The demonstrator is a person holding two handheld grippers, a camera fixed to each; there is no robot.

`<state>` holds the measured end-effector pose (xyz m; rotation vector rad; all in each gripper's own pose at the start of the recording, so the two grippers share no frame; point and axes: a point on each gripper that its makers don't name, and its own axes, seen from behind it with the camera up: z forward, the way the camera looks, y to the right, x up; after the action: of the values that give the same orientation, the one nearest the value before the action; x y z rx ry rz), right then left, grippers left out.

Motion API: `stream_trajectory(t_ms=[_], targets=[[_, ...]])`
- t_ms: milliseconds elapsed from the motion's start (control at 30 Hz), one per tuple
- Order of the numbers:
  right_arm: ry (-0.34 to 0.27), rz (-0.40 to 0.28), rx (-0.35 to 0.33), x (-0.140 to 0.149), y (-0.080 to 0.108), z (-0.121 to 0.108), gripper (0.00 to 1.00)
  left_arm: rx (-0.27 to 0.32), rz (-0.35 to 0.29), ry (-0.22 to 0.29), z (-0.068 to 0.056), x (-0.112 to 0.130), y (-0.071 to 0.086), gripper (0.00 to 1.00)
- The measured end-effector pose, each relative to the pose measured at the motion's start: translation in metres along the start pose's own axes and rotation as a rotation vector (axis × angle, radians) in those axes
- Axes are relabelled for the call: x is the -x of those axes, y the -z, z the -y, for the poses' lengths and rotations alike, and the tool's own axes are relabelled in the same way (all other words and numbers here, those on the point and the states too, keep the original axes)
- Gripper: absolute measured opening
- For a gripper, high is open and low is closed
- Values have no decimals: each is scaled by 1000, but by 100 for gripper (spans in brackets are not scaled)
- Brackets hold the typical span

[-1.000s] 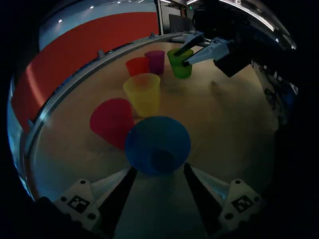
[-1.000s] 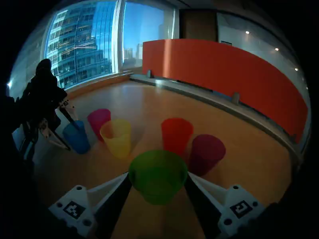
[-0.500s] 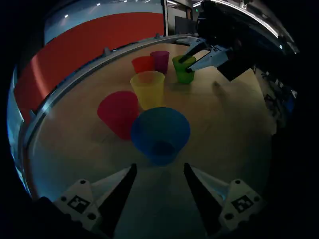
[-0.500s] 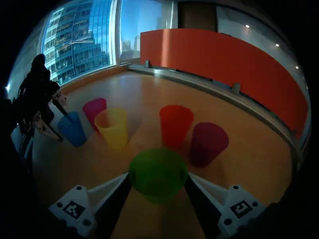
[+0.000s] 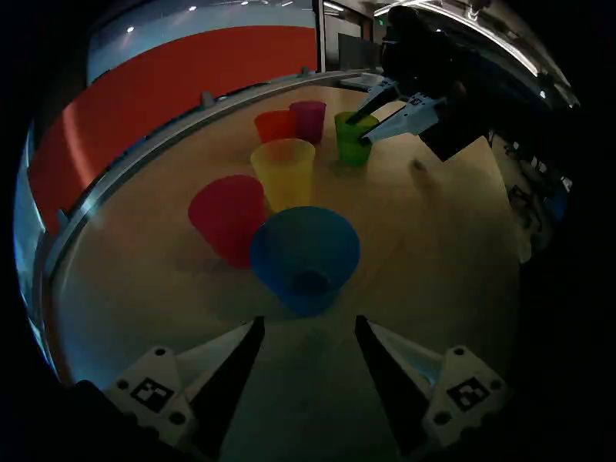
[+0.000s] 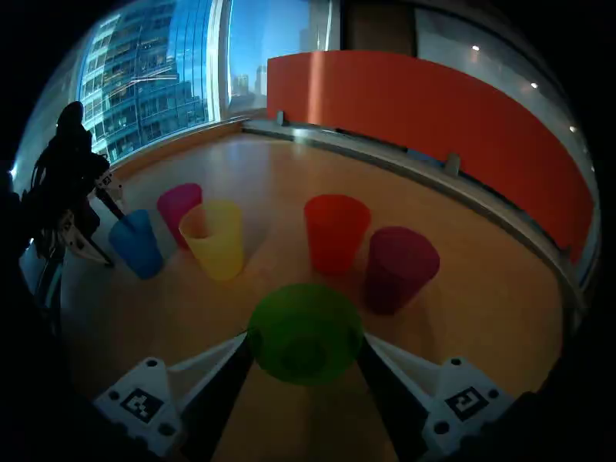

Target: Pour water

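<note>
The left tongs (image 5: 308,322) are open over a wooden worktop (image 5: 439,231). A blue cup (image 5: 305,258) stands upright just ahead of their tips. A second ago it sat between them; the tongs have since drawn back and it stands free. Ahead and to the left are a pink cup (image 5: 227,219) and a yellow cup (image 5: 283,173), with an orange cup (image 5: 275,125) and a purple cup (image 5: 308,119) farther on. The right tongs (image 6: 304,340) grip a green cup (image 6: 304,323), one finger against each side, as before. Its mouth now faces the right gripper view more squarely. The blue cup stands far ahead-left of these tongs.
</note>
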<state>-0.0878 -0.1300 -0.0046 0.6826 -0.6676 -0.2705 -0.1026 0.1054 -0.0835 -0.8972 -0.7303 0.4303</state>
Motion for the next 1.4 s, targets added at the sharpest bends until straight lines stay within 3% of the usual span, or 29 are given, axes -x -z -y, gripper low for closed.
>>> stream_trajectory(t_ms=[200, 500, 867, 1167, 1400], targets=[[-3, 0, 13, 1, 2, -1, 100, -4, -4, 0, 0, -2, 2, 87], [-6, 5, 18, 7, 12, 4, 100, -25, -8, 5, 2, 0, 8, 87], [-17, -23, 43, 16, 41, 13, 100, -90, -47, 35, 7, 1, 27, 87], [-30, -48, 67, 25, 68, 20, 100, -128, -82, 71, 4, 4, 45, 87], [-48, -79, 79, 23, 77, 24, 100, -166, -104, 87, 5, 4, 53, 87]])
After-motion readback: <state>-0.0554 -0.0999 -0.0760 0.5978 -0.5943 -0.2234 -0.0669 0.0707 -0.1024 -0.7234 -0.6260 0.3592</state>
